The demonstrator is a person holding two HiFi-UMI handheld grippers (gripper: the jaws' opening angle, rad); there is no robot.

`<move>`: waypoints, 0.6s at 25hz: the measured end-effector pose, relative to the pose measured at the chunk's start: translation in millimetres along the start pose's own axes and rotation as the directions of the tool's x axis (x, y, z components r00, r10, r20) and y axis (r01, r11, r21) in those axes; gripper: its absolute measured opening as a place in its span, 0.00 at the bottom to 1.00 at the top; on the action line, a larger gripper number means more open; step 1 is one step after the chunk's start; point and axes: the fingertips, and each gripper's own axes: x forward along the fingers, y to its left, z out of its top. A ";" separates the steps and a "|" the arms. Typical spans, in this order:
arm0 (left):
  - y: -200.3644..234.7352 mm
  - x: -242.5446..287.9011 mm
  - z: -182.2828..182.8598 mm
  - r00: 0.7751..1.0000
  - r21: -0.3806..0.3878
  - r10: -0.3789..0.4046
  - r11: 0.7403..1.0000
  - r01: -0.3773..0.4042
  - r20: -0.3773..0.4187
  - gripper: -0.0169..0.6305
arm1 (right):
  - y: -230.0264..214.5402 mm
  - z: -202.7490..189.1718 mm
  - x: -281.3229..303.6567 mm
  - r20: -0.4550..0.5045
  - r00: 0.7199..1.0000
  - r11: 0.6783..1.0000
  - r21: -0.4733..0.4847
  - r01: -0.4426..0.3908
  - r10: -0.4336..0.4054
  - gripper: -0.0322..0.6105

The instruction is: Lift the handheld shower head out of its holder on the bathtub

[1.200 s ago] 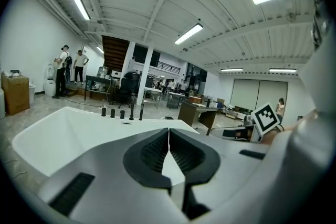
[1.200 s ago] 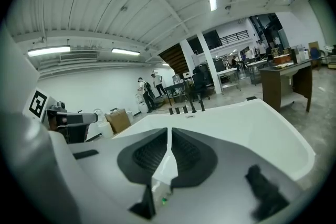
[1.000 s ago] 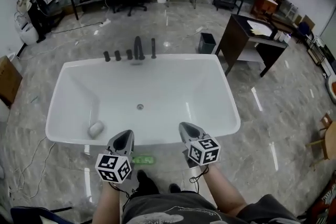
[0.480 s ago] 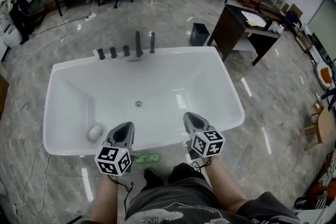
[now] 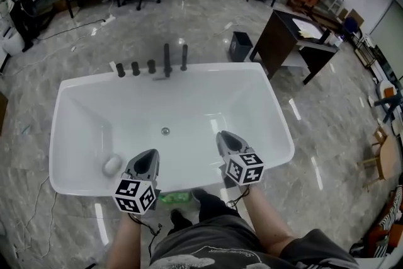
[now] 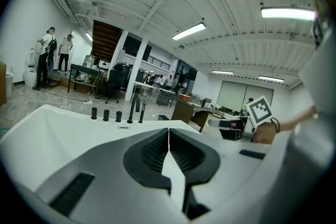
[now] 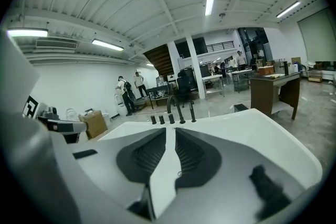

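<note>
The white tub (image 5: 220, 67) stretches wide between the person and its far rim, so the reach is long and a lean across could end short. The left gripper (image 5: 149, 157) and right gripper (image 5: 225, 138) hang clenched and empty by the near edge, and either might seize the spout (image 5: 167, 58) by mistake. Just beside it on that rim stands the shower head (image 5: 184, 57), a slim, dark, upright rod.

The slim dark handheld shower head (image 5: 184, 55) stands upright in its holder (image 5: 184, 68) on the far rim of the white bathtub (image 5: 220, 66).
</note>
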 end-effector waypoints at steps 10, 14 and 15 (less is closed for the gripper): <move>17.5 97.9 23.1 0.995 -0.013 0.098 0.995 -0.098 -0.026 0.05 | -65.6 23.5 100.5 -0.056 0.995 0.996 -0.030 -0.081 0.080 0.34; 28.2 144.9 31.5 0.989 -0.029 0.144 0.989 -0.145 -0.034 0.05 | -96.3 34.2 150.9 -0.067 0.991 0.990 -0.067 -0.121 0.117 0.34; 32.7 156.0 34.2 0.987 -0.035 0.160 0.986 -0.161 -0.032 0.05 | -103.2 37.0 165.0 -0.068 0.990 0.988 -0.077 -0.132 0.127 0.34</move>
